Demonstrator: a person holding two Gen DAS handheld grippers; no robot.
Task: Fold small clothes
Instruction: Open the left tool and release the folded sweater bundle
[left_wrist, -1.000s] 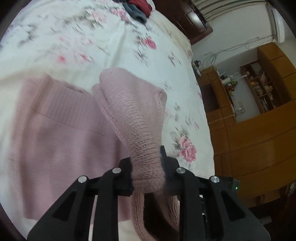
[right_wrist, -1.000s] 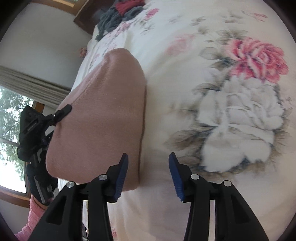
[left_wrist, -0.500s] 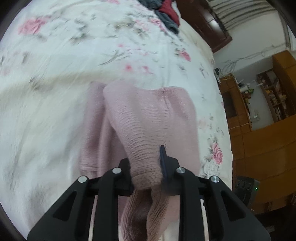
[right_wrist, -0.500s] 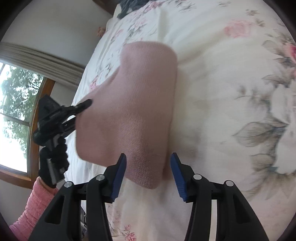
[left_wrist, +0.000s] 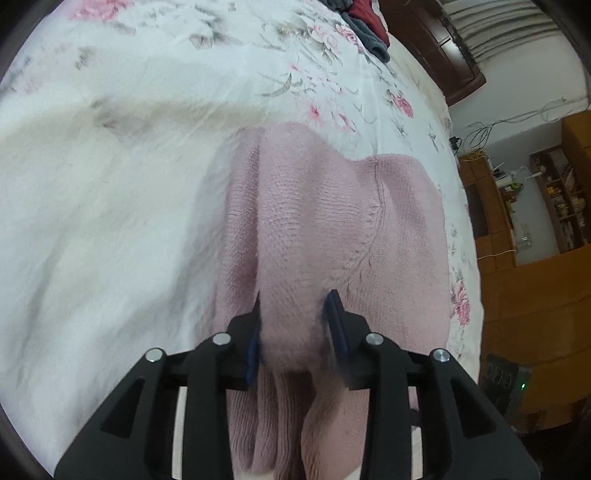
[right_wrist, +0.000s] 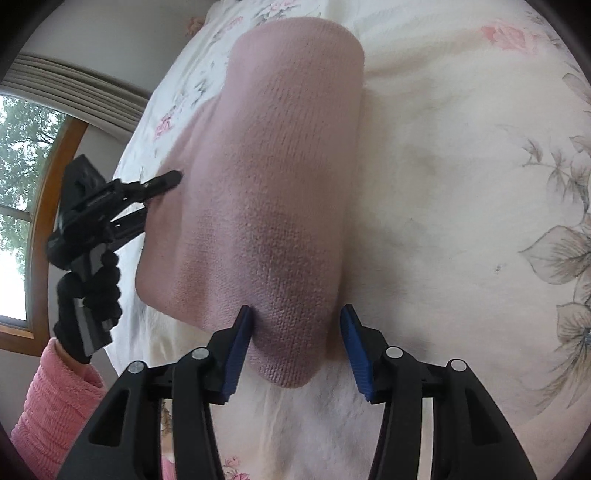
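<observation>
Left wrist view: close above pink knit garment (left_wrist: 332, 221), facing along it toward wooden shelves (left_wrist: 554, 199) beyond bed edge. Right wrist view: close at garment's opposite end, facing toward window (right_wrist: 22, 206). Shared: garment, floral bedsheet (right_wrist: 461, 166), left gripper (right_wrist: 162, 184).

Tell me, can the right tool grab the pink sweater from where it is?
Probably yes. The right tool is open, and the near end of the pink sweater already lies between its fingers, with nothing in the way. The left tool grips another part, off to the side.
</observation>
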